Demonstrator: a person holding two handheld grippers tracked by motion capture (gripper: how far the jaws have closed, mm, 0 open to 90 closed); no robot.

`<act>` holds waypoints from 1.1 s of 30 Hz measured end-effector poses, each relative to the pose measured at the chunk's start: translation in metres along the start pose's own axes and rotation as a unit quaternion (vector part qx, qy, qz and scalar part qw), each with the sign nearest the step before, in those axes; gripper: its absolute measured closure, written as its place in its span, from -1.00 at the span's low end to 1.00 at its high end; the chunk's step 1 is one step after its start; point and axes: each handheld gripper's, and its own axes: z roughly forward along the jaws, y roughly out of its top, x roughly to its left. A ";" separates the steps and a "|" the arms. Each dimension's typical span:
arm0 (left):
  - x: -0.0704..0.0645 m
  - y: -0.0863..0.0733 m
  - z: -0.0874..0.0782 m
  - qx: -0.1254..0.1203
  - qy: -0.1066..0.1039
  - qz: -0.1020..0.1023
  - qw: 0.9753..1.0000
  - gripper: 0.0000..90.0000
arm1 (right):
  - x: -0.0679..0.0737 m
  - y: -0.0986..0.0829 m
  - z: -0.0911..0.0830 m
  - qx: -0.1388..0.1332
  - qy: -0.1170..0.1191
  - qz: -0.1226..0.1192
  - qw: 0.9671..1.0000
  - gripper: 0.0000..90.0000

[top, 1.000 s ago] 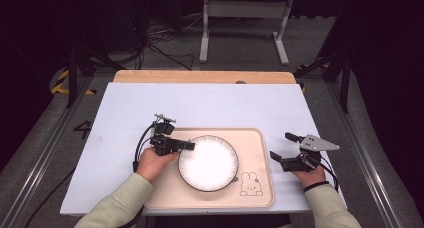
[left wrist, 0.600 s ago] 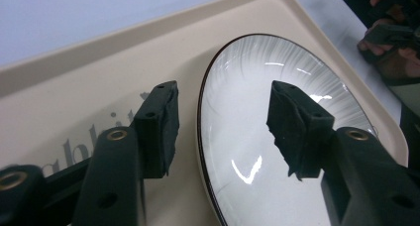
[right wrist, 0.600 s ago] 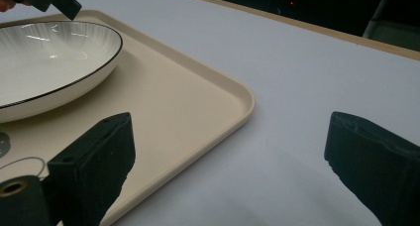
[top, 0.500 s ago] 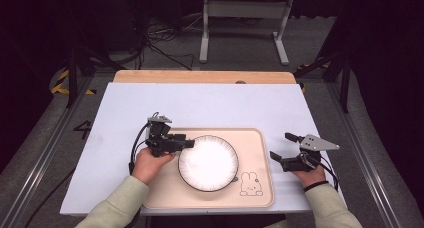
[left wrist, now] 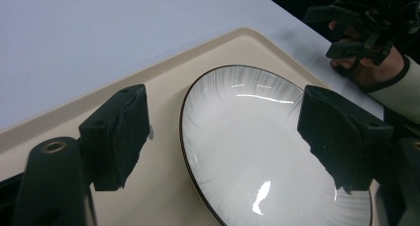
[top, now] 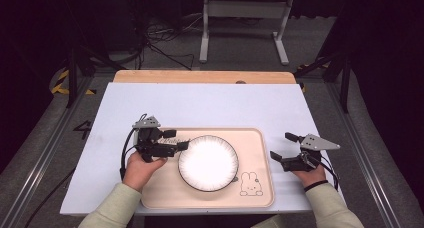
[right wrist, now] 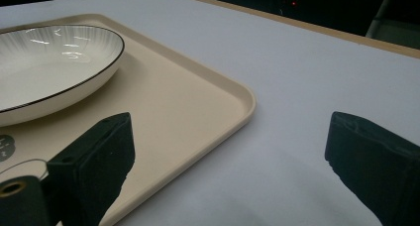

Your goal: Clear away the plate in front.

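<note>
A white plate [top: 208, 162] with a dark rim sits in the middle of a beige tray [top: 257, 188] (a rabbit drawing at its near right) on the pale table [top: 210, 108]. The left gripper [top: 177, 140] hangs at the plate's left edge, jaws wide apart and empty, probably lined up to take the rim. The right gripper [top: 284, 150] rests off the tray's right side, also wide open, holding nothing
</note>
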 end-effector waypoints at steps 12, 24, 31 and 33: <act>-0.001 -0.009 -0.022 -0.038 0.027 0.038 0.998 -0.80 | 0.000 0.000 0.000 0.000 0.001 -0.001 1.000 -0.87; 0.007 -0.022 -0.041 -0.053 0.054 0.058 0.995 -0.87 | 0.000 0.000 -0.001 -0.001 0.000 0.001 1.000 -0.89; 0.016 -0.035 -0.050 -0.059 0.064 0.065 0.994 -0.90 | -0.001 0.000 -0.001 -0.003 -0.001 0.003 1.000 -0.90; 0.019 -0.040 -0.052 -0.064 0.066 0.065 0.994 -0.92 | -0.001 0.000 -0.001 -0.003 -0.002 0.003 1.000 -0.91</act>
